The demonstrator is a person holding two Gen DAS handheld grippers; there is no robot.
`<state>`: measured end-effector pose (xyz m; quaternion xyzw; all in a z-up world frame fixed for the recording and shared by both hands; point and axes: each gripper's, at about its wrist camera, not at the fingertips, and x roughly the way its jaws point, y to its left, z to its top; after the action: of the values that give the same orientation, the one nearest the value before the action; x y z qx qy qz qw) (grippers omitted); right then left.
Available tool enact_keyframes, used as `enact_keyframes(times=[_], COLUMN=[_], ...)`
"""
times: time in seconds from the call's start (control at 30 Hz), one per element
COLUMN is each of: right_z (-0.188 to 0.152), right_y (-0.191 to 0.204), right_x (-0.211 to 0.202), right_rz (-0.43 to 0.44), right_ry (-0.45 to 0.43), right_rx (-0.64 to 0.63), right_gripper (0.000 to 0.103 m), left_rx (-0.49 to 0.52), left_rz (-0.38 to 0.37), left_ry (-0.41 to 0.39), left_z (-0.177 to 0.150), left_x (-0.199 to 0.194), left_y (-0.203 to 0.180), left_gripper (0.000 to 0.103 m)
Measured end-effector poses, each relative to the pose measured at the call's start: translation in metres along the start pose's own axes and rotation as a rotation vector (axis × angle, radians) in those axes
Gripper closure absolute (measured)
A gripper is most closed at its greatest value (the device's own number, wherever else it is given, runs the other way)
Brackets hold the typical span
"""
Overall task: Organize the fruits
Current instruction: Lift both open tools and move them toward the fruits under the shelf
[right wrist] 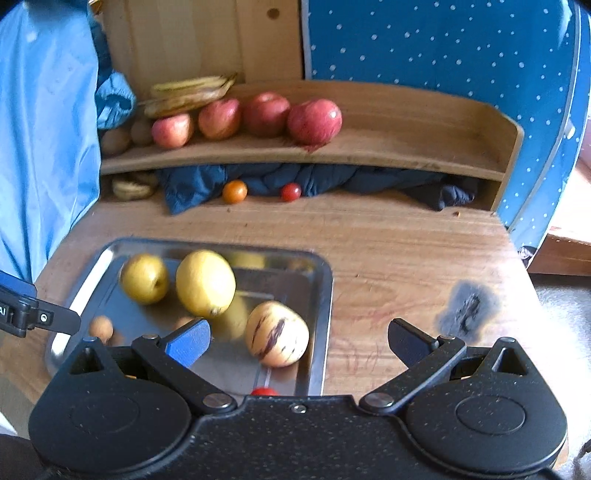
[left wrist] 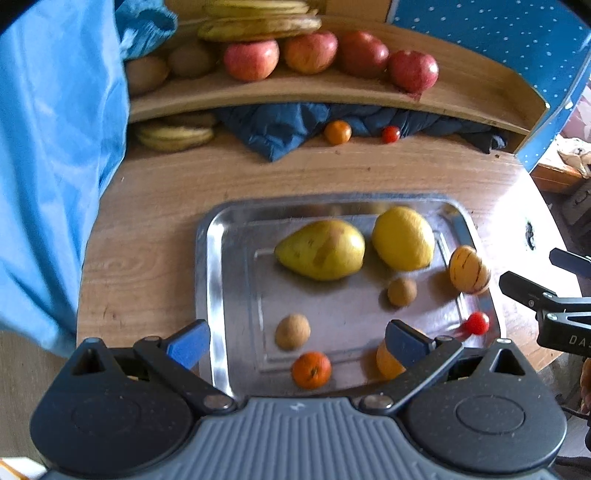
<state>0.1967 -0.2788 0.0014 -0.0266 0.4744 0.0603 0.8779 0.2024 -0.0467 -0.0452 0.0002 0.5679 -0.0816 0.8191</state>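
Both claws are spread wide and empty. Left gripper (left wrist: pixel 295 341) hovers over the near edge of a shiny rectangular metal tray (left wrist: pixel 218 258), its blue-padded fingertips (left wrist: pixel 190 345) straddling the tray's near-left corner and near-middle. Right gripper (right wrist: pixel 299 338) hangs over the tray's near-right corner (right wrist: pixel 317 332) and the bare wooden tabletop (right wrist: pixel 406 251) beside it.

On the tray lie a yellow-green pear (left wrist: pixel 321 249) and a yellow lemon (left wrist: pixel 403 238) side by side near the far edge, a cream fruit with dark purple stripes (left wrist: pixel 469 269) against the right rim, two small round brown fruits (left wrist: pixel 402 291) (left wrist: pixel 292 331) in the middle, a small orange mandarin (left wrist: pixel 311 370) near the near edge, another orange fruit (left wrist: pixel 386 363) partly hidden behind the left gripper's right finger, and a red cherry tomato (left wrist: pixel 477 323) at the near-right corner.

Beyond the tray, at the table's far edge, a small orange tomato (left wrist: pixel 337 132) and a second red cherry tomato (left wrist: pixel 390 134) rest against a crumpled dark blue cloth (left wrist: pixel 280 129) under a curved wooden shelf (left wrist: pixel 295 92). The shelf carries four red apples (left wrist: pixel 251 59) in a row, brown kiwis (left wrist: pixel 190 59) to their left and bananas (left wrist: pixel 258 27) behind. More bananas (left wrist: pixel 173 134) lie under the shelf's left end.
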Motion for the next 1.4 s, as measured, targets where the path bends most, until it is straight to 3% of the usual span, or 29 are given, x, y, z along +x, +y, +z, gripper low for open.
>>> enact_keyframes(times=[0.33,0.77,1.03,1.4], right_z=[0.008,0.025,0.031,0.039], right_y=[-0.001,0.011,0.02,0.026], right_x=[0.008,0.028,0.035,0.046], right_rz=[-0.025,-0.035,-0.04,-0.026], right_ry=[-0.002,-0.014,-0.042,-0.058], right_rx=[0.031,0.027,-0.002,-0.023], right_gripper=[0.001,0.001,0.001,0.001], left_rx=[0.08,0.062,-0.034,-0.176], left_rz=[-0.012,-0.012,-0.027,-0.071], left_ry=[-0.014,-0.031,-0.092,-0.114], left_z=[0.014,0.042,0.056,0.087], left_x=[0.008,0.018,0.021,0.039], left_y=[-0.004,0.009,0.022,0.019], left_gripper=[0.001,0.0,0.001,0.001])
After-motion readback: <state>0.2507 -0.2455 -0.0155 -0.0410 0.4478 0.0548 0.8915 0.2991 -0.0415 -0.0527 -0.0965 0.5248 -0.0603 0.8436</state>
